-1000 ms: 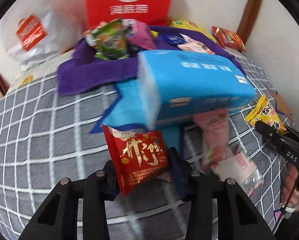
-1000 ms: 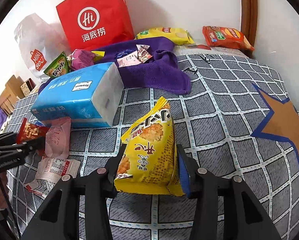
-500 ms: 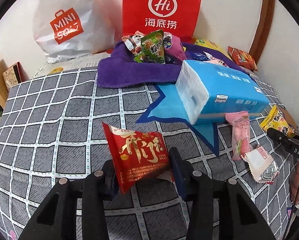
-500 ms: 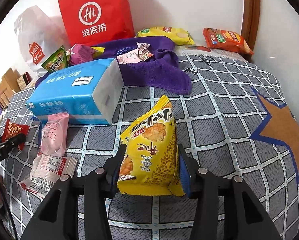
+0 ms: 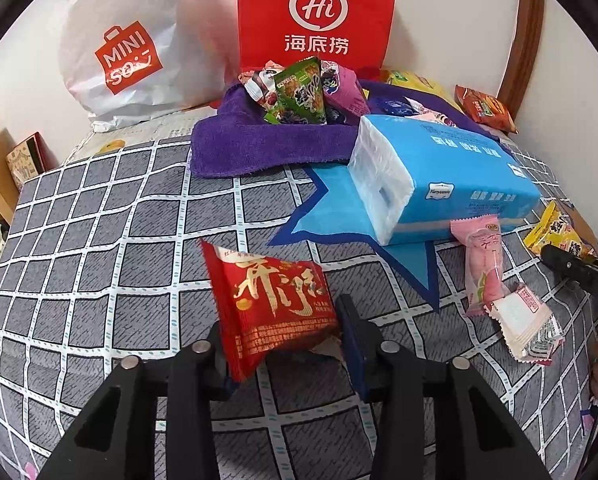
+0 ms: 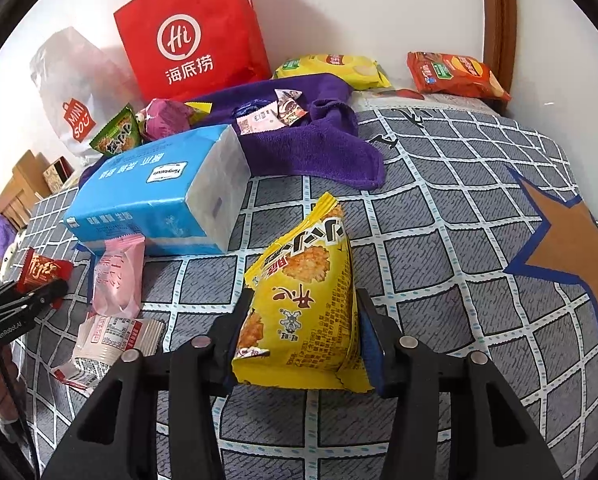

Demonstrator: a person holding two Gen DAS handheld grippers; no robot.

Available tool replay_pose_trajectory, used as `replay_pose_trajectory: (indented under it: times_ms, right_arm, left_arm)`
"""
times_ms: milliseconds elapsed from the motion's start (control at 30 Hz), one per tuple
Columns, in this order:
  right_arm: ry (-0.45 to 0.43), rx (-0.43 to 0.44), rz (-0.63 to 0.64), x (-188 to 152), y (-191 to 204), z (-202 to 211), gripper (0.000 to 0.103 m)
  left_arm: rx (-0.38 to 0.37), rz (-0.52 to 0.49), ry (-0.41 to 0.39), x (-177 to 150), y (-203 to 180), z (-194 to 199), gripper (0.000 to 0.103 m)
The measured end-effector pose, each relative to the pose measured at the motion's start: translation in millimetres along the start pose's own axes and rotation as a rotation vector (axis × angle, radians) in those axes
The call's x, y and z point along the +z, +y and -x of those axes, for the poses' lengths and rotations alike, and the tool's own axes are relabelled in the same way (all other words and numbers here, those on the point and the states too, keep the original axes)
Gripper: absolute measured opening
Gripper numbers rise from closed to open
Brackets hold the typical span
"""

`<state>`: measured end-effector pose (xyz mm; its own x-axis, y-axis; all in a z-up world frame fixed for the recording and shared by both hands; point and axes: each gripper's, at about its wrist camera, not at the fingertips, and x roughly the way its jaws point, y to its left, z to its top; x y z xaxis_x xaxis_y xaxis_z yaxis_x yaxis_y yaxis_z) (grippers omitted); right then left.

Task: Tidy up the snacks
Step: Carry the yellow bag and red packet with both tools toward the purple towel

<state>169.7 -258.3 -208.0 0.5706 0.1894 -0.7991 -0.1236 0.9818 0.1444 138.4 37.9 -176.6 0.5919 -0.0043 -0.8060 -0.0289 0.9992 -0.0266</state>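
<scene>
My left gripper (image 5: 285, 328) is shut on a red snack packet (image 5: 271, 300), and its jaws are still closing on it. It holds the packet just above the grey checked bedcover (image 5: 99, 264). My right gripper (image 6: 303, 320) grips a yellow cracker packet (image 6: 303, 300) standing upright between its pads, jaws also closing slightly. In the right wrist view the left gripper (image 6: 27, 300) and its red packet (image 6: 43, 272) show at the far left edge. A purple towel (image 5: 251, 140) at the back carries a heap of small snacks (image 5: 299, 92).
A blue tissue pack (image 5: 451, 176) lies mid-bed, with a pink packet (image 5: 483, 264) and a white packet (image 5: 527, 324) in front of it. A red paper bag (image 5: 317, 12) and a white plastic bag (image 5: 127, 52) lean on the wall. Two chip bags (image 6: 331, 68) (image 6: 455, 74) lie at the back.
The left gripper has carried the red packet leftward, away from the tissue pack, which now sits farther right in its view. The right gripper and yellow packet have stayed put.
</scene>
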Motion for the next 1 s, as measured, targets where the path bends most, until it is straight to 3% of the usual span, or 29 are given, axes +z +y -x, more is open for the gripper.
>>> replay_pose_trajectory:
  times_ms: [200,400,633,1000]
  right_arm:
    - [-0.012,-0.024,0.020,-0.9,3.8,9.8,0.043]
    - [-0.052,0.032,-0.012,6.4,7.4,37.3,0.043]
    - [-0.099,0.040,0.024,21.2,27.5,67.5,0.043]
    - [-0.150,0.018,0.090,63.8,50.9,91.4,0.043]
  left_arm:
    - [-0.082,0.041,0.024,3.3,7.9,13.0,0.037]
    - [-0.117,0.014,0.003,12.3,-1.6,38.6,0.037]
    - [-0.191,-0.010,-0.018,40.7,-22.4,66.3,0.037]
    - [-0.221,-0.024,-0.079,92.7,-37.5,90.4,0.037]
